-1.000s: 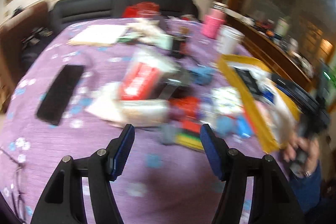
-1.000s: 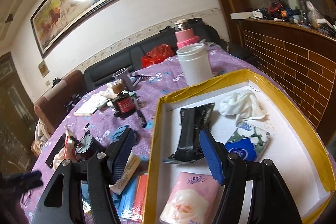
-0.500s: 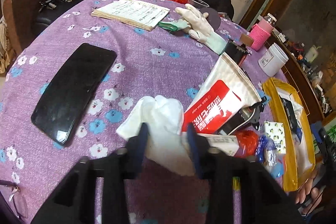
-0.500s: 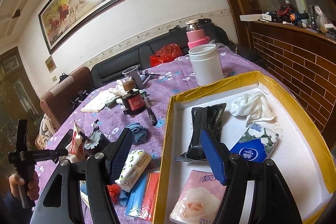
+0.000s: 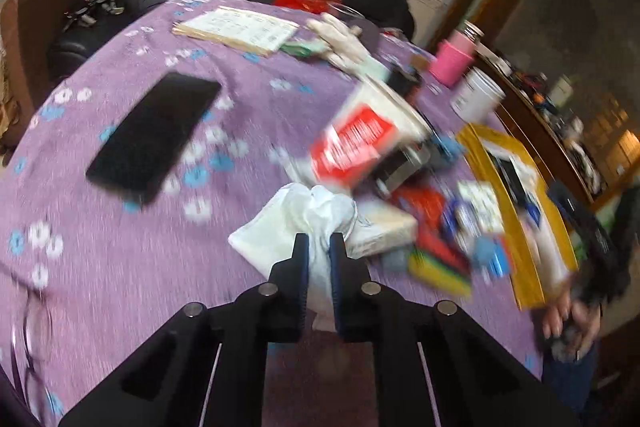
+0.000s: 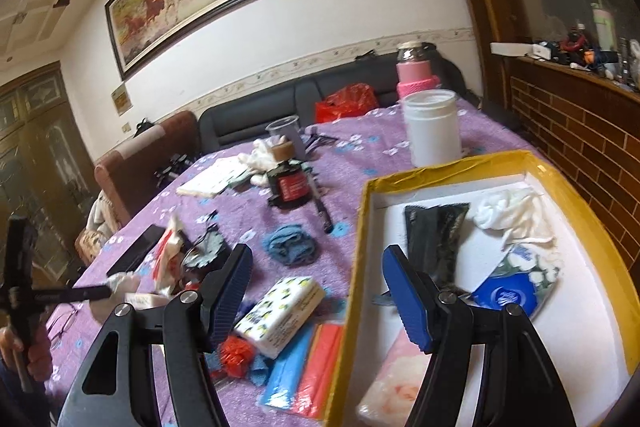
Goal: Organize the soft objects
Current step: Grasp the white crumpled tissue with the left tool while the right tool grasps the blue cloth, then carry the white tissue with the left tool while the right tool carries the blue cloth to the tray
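Note:
My left gripper [image 5: 319, 251] is shut on a crumpled white cloth [image 5: 288, 223] that lies on the purple tablecloth beside a red-and-white bag [image 5: 360, 143]. In the right wrist view the left gripper [image 6: 108, 291] shows at far left with the white cloth [image 6: 124, 281] at its tip. My right gripper [image 6: 316, 267] stands open and holds nothing, straddling the left rim of the yellow box [image 6: 440, 167]. Inside the box lie another white cloth [image 6: 508, 207], a black packet [image 6: 436, 227], a blue tissue pack [image 6: 516, 287] and a pink tissue pack [image 6: 396, 387].
A lemon-print tissue pack [image 6: 280, 311], blue cloth [image 6: 292, 247] and red and blue packets [image 6: 304, 367] lie left of the box. A black phone [image 5: 156, 139], ink bottle [image 6: 290, 183], white jar [image 6: 432, 131] and pink bottle [image 6: 414, 79] stand farther off. Glasses [image 5: 28, 339] rest near the table edge.
The left gripper swung over to the white cloth and closed its jaws on it. The right gripper drifted slightly left and stayed open.

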Tool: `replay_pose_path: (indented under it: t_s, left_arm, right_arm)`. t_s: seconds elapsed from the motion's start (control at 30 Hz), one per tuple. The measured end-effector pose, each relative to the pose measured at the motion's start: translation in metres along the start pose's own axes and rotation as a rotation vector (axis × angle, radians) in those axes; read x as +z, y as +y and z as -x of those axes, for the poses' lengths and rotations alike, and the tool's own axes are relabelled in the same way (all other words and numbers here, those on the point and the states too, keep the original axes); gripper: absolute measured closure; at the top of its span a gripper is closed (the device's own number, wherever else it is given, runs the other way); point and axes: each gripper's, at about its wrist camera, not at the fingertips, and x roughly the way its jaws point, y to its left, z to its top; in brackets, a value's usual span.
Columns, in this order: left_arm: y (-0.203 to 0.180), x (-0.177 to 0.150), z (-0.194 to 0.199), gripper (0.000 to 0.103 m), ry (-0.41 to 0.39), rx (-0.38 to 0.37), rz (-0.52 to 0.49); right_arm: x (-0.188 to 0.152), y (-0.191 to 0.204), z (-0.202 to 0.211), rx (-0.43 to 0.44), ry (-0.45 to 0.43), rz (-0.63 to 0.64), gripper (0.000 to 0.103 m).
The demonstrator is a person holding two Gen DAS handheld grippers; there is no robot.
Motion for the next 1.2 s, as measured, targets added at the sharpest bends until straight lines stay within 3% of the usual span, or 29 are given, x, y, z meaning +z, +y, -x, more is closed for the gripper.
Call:
replay_pose_path:
  t_s: [0.1,0.2,0.23,0.3,0.33,0.37,0.4,0.47,0.63,0.7,0.73,0.8,0.87,0.93,1.07,1.2]
  left_arm:
    - [-0.008,-0.030,0.007,0.093,0.037,-0.019,-0.045]
    - [-0.013,-0.047,0.007,0.093,0.059,-0.003,-0.088]
    - [-0.014,-0.050,0.006,0.089,0.057,0.006,-0.097]
    - [-0.012,-0.051,0.004,0.063,0.055,0.029,-0.102]
    - [-0.011,-0.051,0.005,0.041,0.039,0.044,-0.101]
    - [-0.010,-0.050,0.007,0.029,0.021,0.052,-0.101]
    - [-0.011,-0.049,0.008,0.029,-0.002,0.064,-0.106]
    - [-0.013,-0.047,0.007,0.029,-0.006,0.073,-0.121]
    - [-0.023,-0.046,-0.013,0.029,0.055,0.064,-0.149]
    - [-0.028,-0.049,-0.022,0.029,0.071,0.107,-0.170]
    - [-0.030,-0.052,-0.026,0.031,0.083,0.132,-0.186]
    - [-0.036,-0.056,-0.026,0.048,0.060,0.181,-0.222]
    - [-0.040,-0.058,-0.025,0.075,0.052,0.196,-0.243]
    - [-0.038,-0.058,-0.022,0.084,0.049,0.196,-0.234]
    - [-0.040,-0.057,-0.013,0.086,0.041,0.135,-0.213]
    - [-0.061,-0.059,-0.014,0.086,0.027,0.096,-0.264]
  right_arm:
    - [-0.004,0.011,-0.004,0.046,0.054,0.018,0.030]
    - [-0.014,0.037,-0.013,0.151,0.157,0.061,0.028]
    - [-0.017,0.044,-0.016,0.165,0.178,0.078,0.028]
    - [-0.026,0.061,-0.023,0.182,0.231,0.130,0.028]
    - [-0.031,0.070,-0.027,0.175,0.251,0.155,0.028]
    - [-0.034,0.074,-0.030,0.175,0.263,0.173,0.028]
    - [-0.036,0.077,-0.033,0.167,0.271,0.187,0.028]
    - [-0.039,0.083,-0.039,0.127,0.275,0.226,0.027]
    - [-0.046,0.082,-0.060,0.118,0.331,0.235,0.025]
    - [-0.052,0.084,-0.066,0.087,0.356,0.248,0.026]
    - [-0.055,0.085,-0.068,0.077,0.363,0.250,0.035]
    - [-0.060,0.083,-0.072,0.057,0.391,0.254,0.058]
    - [-0.059,0.079,-0.066,0.075,0.380,0.232,0.060]
    - [-0.057,0.078,-0.056,0.096,0.366,0.215,0.060]
    - [-0.059,0.088,-0.026,0.154,0.349,0.234,0.060]
    - [-0.074,0.106,-0.008,0.208,0.386,0.284,0.060]
